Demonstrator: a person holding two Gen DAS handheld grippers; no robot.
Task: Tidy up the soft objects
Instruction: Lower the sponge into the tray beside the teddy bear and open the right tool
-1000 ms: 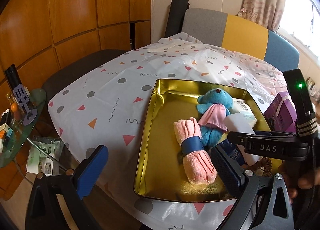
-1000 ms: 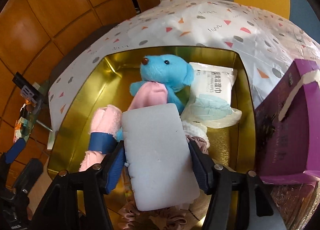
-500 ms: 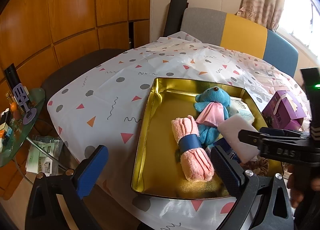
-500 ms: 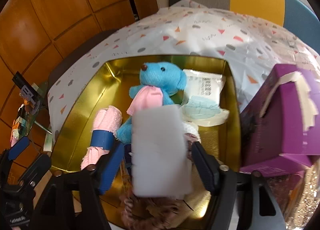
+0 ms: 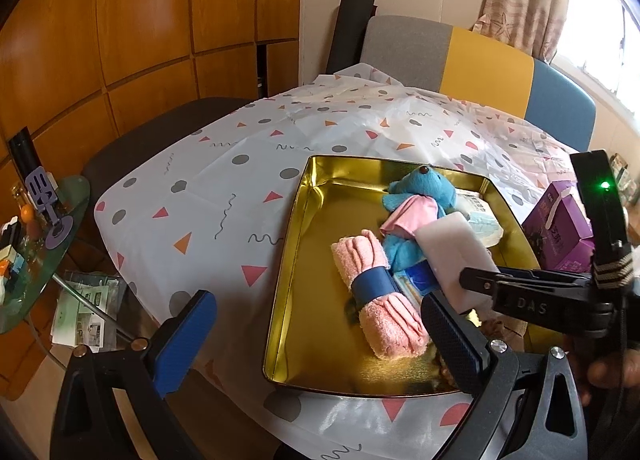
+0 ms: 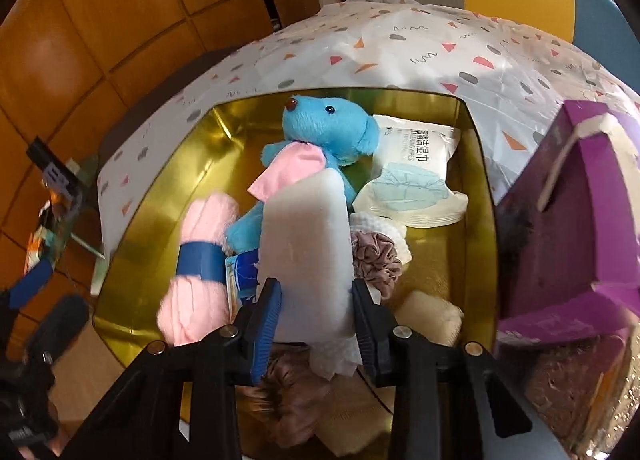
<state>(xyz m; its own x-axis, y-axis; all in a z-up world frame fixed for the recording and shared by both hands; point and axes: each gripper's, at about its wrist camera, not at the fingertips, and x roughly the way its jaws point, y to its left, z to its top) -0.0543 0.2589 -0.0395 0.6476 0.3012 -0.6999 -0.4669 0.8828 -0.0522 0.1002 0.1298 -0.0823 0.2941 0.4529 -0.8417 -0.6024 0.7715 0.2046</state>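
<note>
Right gripper (image 6: 316,314) fingers just closing, clamped on white sponge (image 6: 306,256) over gold tray (image 6: 132,260), left gripper (image 5: 320,334) fingers spread, empty

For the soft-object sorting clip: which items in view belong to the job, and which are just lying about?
Part of the job:
- white rectangular sponge, clamped in the right gripper
- shiny gold metal tray
- blue plush bear
- rolled pink towel with blue band
- mauve fabric scrunchie
- white wet-wipes pack

Lying about:
- purple cardboard box
- patterned white tablecloth
- round glass side table
</note>
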